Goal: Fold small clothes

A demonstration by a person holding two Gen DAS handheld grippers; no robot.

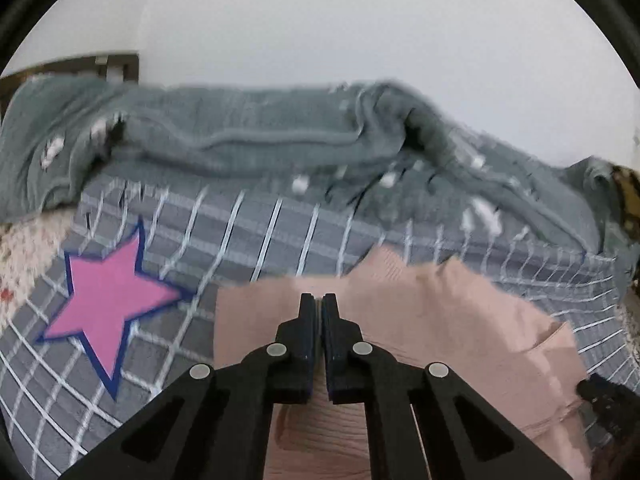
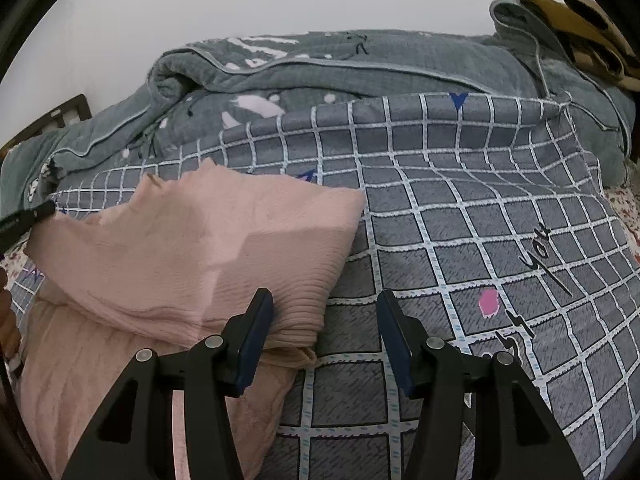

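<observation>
A pale pink ribbed garment (image 1: pixel 440 312) lies on the grey checked quilt (image 1: pixel 280 232), with one layer folded over another (image 2: pixel 208 240). My left gripper (image 1: pixel 319 300) is shut, with pink cloth pinched between its pads at the garment's far left edge. From the right wrist view its black tip (image 2: pixel 38 213) shows at that raised edge. My right gripper (image 2: pixel 325 300) stands open over the garment's near right corner. The ribbed hem (image 2: pixel 296 332) lies partly between its fingers, and the pads do not press on it.
A grey-green blanket (image 2: pixel 360 64) is bunched along the back against a white wall. A brown cloth (image 2: pixel 580 28) lies at the far right and a dark wooden frame (image 1: pixel 116 66) at the far left. The quilt bears a pink star (image 1: pixel 108 300) and extends right of the garment (image 2: pixel 500 240).
</observation>
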